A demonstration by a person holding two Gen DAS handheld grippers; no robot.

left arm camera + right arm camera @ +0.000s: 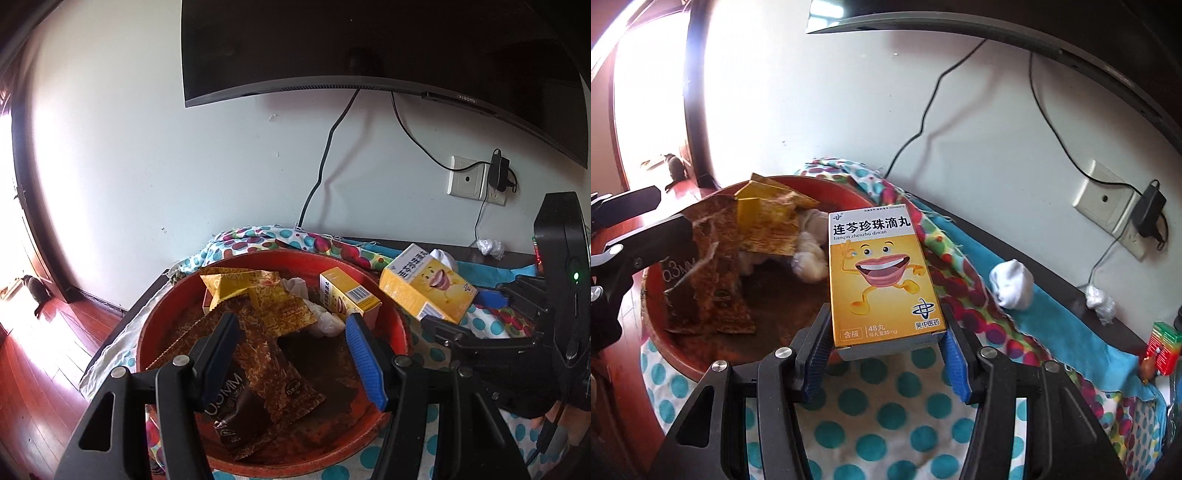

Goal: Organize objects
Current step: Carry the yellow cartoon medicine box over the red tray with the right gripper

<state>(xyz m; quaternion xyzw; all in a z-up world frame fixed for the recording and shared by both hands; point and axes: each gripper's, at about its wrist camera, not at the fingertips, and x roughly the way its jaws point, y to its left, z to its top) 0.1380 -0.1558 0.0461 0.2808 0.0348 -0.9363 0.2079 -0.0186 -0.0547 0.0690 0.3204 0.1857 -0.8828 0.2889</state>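
Note:
A round red tray (155, 332) holds brown and gold snack wrappers (266, 354), a crumpled tissue and a small yellow box (347, 295). My left gripper (291, 319) hovers open over the tray, with nothing between its blue pads; it shows at the left edge of the right wrist view (657, 214). My right gripper (885, 310) is shut on a second yellow medicine box (882, 280) with a cartoon mouth. That box is held in the air just right of the tray's rim (657, 325). From the left wrist view the held box (424, 288) and the right gripper (461, 310) sit right of the tray.
A polka-dot cloth (886, 413) covers the dark table. A white sock (1012, 284), crumpled tissue (1100, 299) and a small red-green box (1163, 347) lie at the right. A screen (369, 44), cables and a wall socket (476, 181) are behind. Wooden floor (33, 362) drops away left.

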